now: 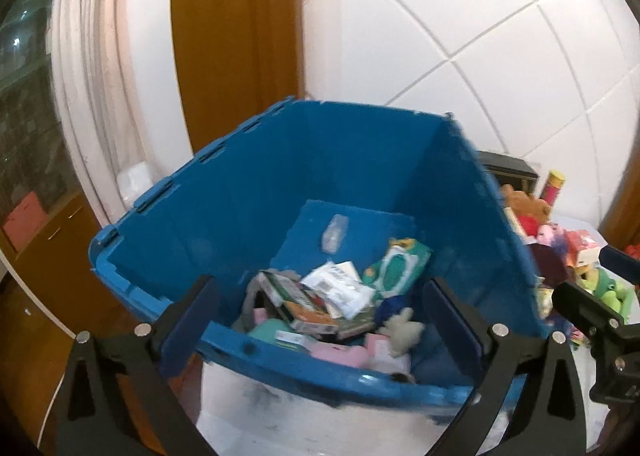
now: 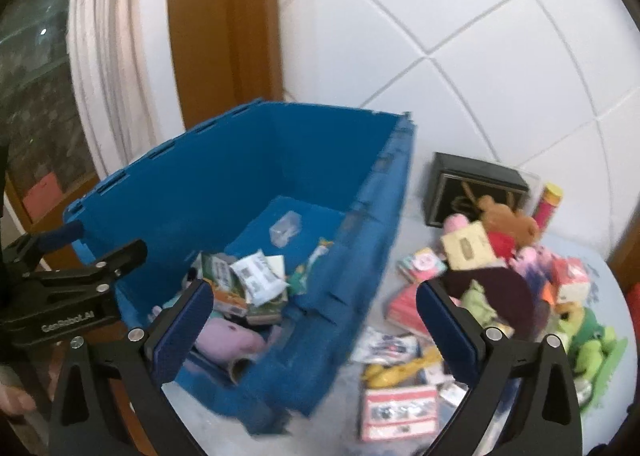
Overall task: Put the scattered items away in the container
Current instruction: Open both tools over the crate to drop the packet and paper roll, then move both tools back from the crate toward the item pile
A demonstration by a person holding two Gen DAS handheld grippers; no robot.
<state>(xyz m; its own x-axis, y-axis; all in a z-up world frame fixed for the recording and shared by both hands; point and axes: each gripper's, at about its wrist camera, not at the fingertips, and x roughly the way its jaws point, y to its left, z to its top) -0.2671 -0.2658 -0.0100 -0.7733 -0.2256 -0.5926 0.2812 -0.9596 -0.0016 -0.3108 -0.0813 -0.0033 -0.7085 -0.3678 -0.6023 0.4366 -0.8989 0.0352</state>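
- Walls of white tile (image 1: 460, 15) and a brown wooden post (image 1: 236, 23) stand behind everything, with a pale curtain (image 1: 96, 67) to the left.
- Blue container (image 1: 280, 159) sits on a pale surface, open at the top; inside lie boxes, a green wipes packet (image 1: 398, 266), a clear plastic wrapper (image 1: 334, 232) and pink soft toys.
- Scattered items (image 2: 500, 276) remain heaped to the right of the container (a brown teddy (image 2: 508, 221), a black box (image 2: 476, 187), green plush, small cartons).
- Left gripper (image 1: 320, 320) hangs over the container's near rim, jaws spread wide, nothing between them.
- Right gripper (image 2: 316, 324) straddles the container's right wall, jaws likewise wide and empty.
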